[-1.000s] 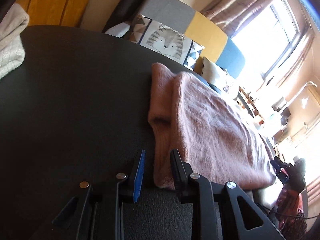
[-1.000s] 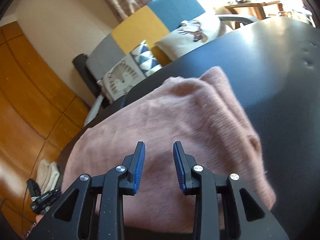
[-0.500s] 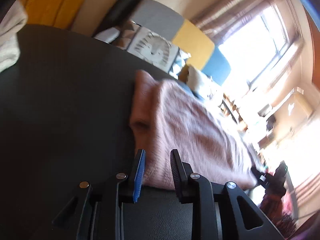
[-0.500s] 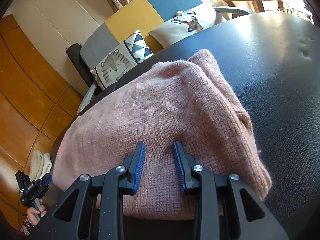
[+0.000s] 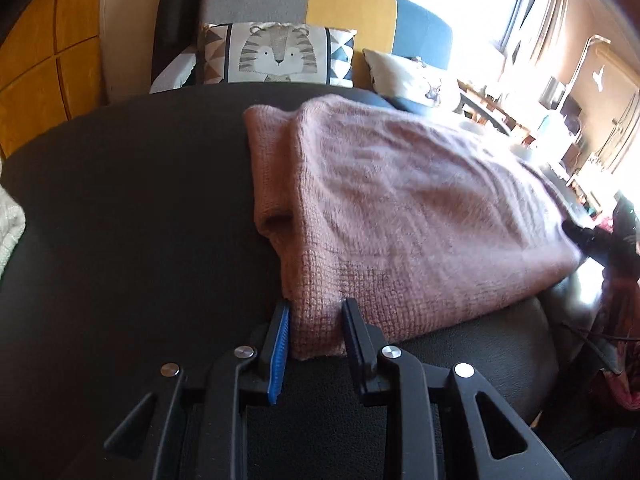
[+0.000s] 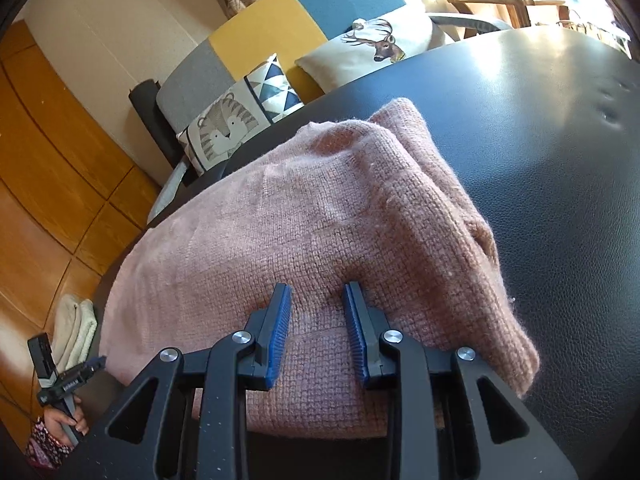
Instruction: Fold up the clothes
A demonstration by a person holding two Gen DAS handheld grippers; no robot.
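- Living-room setup: patchwork sofa (image 5: 312, 4) at 12 o'clock with a tiger cushion (image 5: 276, 54), and a big black leather-look table (image 5: 120, 208) doing duty as the folding surface.
- Pink knit sweater (image 5: 400, 216) is lying on the table, folded into a long bundle. From the left camera its long axis runs from about 7 o'clock out toward 2 o'clock.
- left gripper (image 5: 316, 332) is right at the near corner of the sweater, that corner sitting between the jaws. Looks pinched on the knit, jaws narrow.
- right gripper (image 6: 316, 332) hovers over the other near end, jaws partway apart with fabric under and between them. I honestly can't tell if the pads are biting or just resting on top.
- So each hand has its own near corner, sweater stretching away toward 12 from both. My guess: the next fold goes away from the person, lifting the near edge over.
- Cream folded cloth (image 6: 74, 332) sits off at 8 o'clock in the right view, not involved.
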